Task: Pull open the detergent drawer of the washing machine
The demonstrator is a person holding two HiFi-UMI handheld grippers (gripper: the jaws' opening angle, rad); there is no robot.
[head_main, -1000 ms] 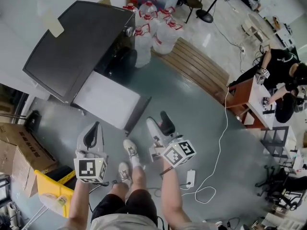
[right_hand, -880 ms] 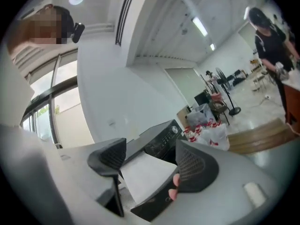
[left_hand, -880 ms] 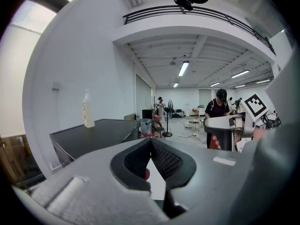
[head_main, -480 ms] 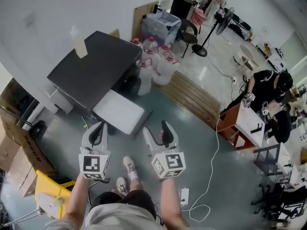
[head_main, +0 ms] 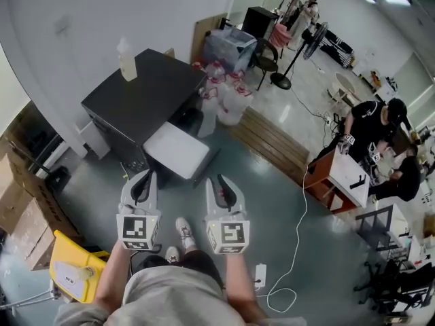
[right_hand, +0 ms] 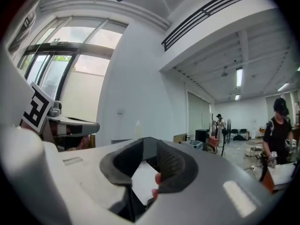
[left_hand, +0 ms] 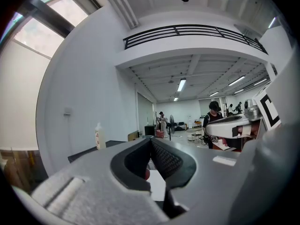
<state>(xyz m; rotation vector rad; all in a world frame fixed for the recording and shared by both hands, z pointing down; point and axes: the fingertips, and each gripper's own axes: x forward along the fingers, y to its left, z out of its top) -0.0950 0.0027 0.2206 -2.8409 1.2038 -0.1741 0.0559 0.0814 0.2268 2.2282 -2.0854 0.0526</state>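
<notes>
The washing machine (head_main: 136, 90) is a dark grey box against the wall, with a white front panel (head_main: 178, 151) facing me and a pale bottle (head_main: 126, 49) on its top. I cannot make out its detergent drawer. Both grippers are held level in front of me, well short of the machine and touching nothing. My left gripper (head_main: 144, 182) (left_hand: 151, 139) is shut and empty. My right gripper (head_main: 221, 184) (right_hand: 149, 140) has just been closing; its tips meet with nothing between them. The bottle (left_hand: 98, 136) shows beyond the left jaws.
A yellow bin (head_main: 71, 270) and cardboard boxes (head_main: 20, 216) stand at the left. Water jugs (head_main: 228, 94) and a wooden pallet (head_main: 275, 138) lie right of the machine. People work at a desk (head_main: 340, 172) on the right. A white cable (head_main: 299, 250) runs over the floor.
Both grippers have risen and come level, and the view has lifted toward the room. The right gripper has rolled, and its wide-open jaws have closed.
</notes>
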